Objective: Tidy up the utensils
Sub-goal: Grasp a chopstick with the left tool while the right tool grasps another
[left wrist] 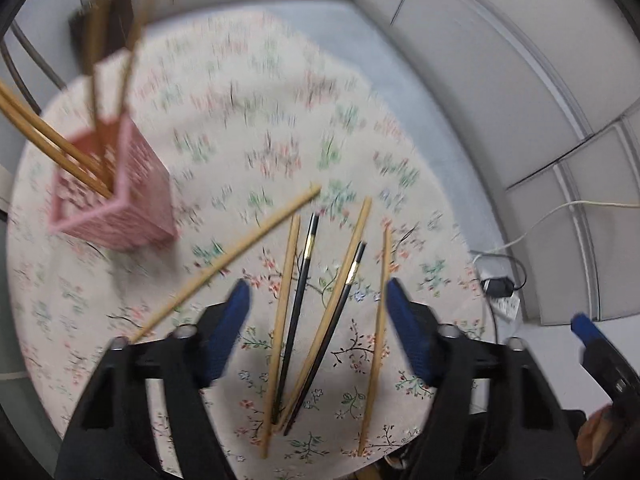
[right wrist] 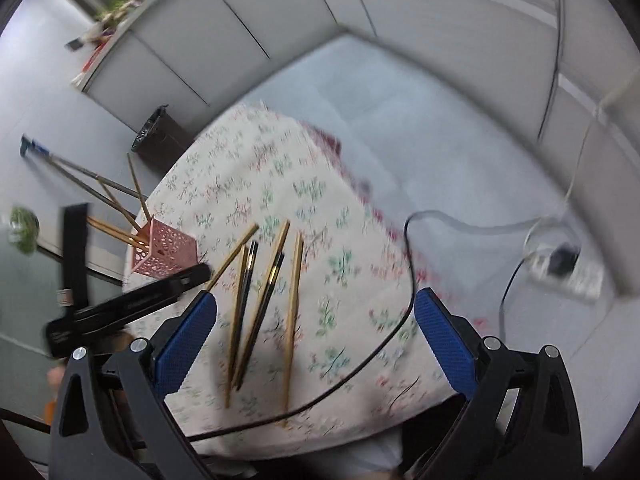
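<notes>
A pink perforated holder [left wrist: 116, 208] [right wrist: 160, 250] stands on the floral tablecloth [left wrist: 248, 120] with several bamboo chopsticks in it. Loose on the cloth lie bamboo chopsticks [left wrist: 284, 304] [right wrist: 294, 312] and two black chopsticks [left wrist: 302, 280] [right wrist: 246, 296]. My left gripper [left wrist: 316, 292] hangs open over them, with several chopsticks below the gap and nothing touching its pads. One bamboo chopstick [left wrist: 248, 240] slants away to the left past its left finger. My right gripper [right wrist: 316, 298] is wide open above the same chopsticks and holds nothing.
A thin black cable [right wrist: 408, 280] crosses the cloth under my right gripper. On the floor to the right lie a power strip [left wrist: 504, 300] [right wrist: 568, 268] and a white cord. A dark bin [right wrist: 160, 136] stands beyond the table. Grey partition walls ring the area.
</notes>
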